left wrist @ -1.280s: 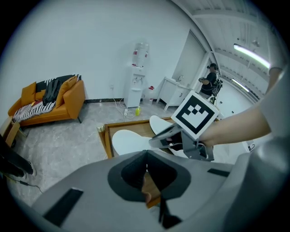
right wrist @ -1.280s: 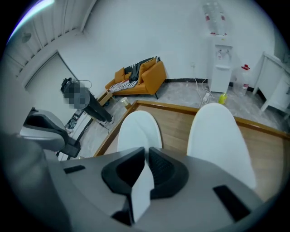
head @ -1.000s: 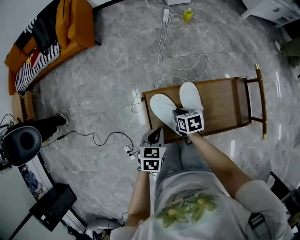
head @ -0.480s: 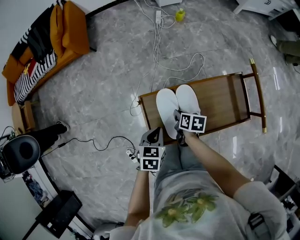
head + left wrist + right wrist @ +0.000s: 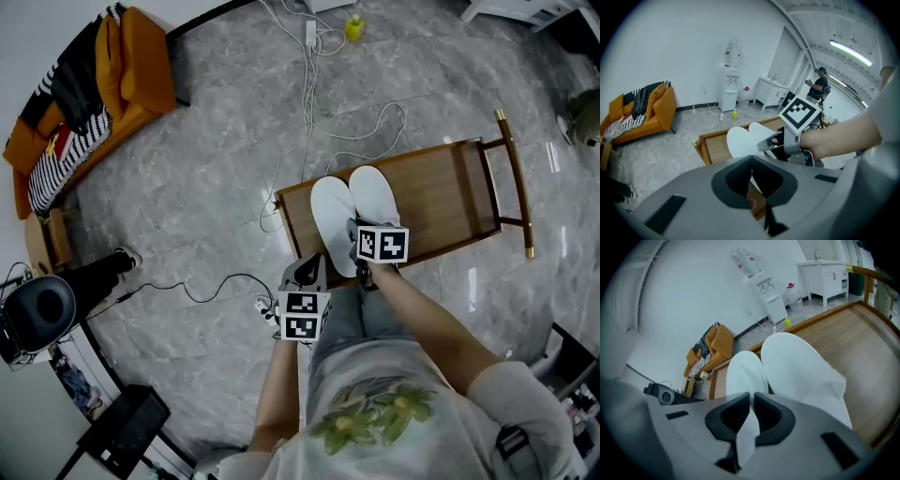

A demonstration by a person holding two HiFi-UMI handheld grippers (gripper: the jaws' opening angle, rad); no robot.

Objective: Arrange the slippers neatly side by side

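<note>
My right hand-held gripper (image 5: 752,398) grasps the left slipper (image 5: 745,373) at its heel, close beside the right slipper (image 5: 801,366) on the counter (image 5: 862,333). The aligning step looks almost done; next I should release gently. The left hand-held gripper (image 5: 751,161) is clenched and empty.

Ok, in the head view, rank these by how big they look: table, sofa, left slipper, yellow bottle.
1. Table and sofa: about alike. The sofa lies farther off at the picture's edge, so I won't rank them.
2. Left slipper.
3. Bottle.

White slippers (image 5: 334,223) side by side, touching, on wooden bench (image 5: 441,202)
</note>
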